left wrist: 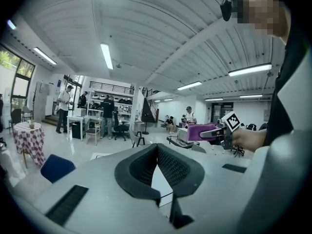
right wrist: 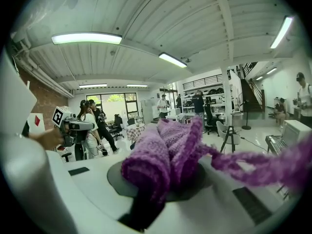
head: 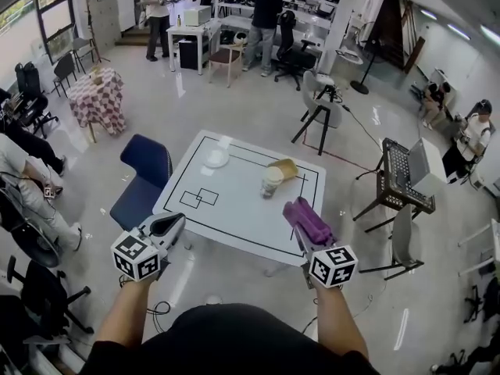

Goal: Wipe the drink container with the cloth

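Observation:
The drink container (head: 271, 181), a pale cup, stands upright on the white table (head: 234, 213), right of its middle. My right gripper (head: 297, 209) is shut on a bunched purple cloth (head: 308, 222), held above the table's near right edge, short of the cup. In the right gripper view the cloth (right wrist: 165, 155) fills the jaws of the gripper (right wrist: 161, 189) and trails off right. My left gripper (head: 170, 223) hovers at the table's near left corner, raised and level. Its jaws meet with nothing between them (left wrist: 156, 152).
A tan bowl-like object (head: 284, 168) lies tipped just behind the cup. A white dish (head: 216, 158) sits at the table's far left. A blue chair (head: 142, 180) stands at the table's left side, a black crate stand (head: 402, 180) to the right. Several people stand farther off.

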`<state>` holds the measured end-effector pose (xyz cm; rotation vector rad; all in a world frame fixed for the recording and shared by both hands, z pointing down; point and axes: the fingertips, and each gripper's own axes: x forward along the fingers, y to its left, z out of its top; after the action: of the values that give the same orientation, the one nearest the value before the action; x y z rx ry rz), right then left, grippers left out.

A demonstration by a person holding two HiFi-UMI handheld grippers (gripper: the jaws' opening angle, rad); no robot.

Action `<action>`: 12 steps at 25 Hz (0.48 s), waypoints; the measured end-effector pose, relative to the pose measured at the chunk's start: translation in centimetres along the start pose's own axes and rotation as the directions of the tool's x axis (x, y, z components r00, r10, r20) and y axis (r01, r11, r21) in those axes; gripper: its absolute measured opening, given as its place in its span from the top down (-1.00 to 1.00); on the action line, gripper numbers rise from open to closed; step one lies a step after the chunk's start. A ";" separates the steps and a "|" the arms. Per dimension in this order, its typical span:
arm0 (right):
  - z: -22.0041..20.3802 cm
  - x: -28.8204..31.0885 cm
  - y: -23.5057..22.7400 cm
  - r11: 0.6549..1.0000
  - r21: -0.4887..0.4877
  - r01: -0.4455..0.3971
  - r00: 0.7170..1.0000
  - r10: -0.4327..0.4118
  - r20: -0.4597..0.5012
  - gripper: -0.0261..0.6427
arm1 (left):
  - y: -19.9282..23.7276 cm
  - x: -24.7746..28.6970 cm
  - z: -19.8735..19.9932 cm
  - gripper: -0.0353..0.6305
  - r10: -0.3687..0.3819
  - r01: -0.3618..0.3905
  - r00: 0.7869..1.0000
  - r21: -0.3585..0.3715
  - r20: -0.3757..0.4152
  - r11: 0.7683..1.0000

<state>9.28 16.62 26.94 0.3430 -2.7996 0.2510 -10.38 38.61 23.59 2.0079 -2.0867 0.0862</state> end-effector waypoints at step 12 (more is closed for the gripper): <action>1.1 6.1 3.3 0.997 0.016 0.072 0.997 -0.072 -0.020 0.68 | 8.6 1.2 0.6 0.83 -0.090 0.090 0.996 -0.005 -0.009 0.996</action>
<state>2.45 18.26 27.50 0.4420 -2.7609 0.2592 -19.04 37.73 24.34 2.0915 -1.9862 0.0740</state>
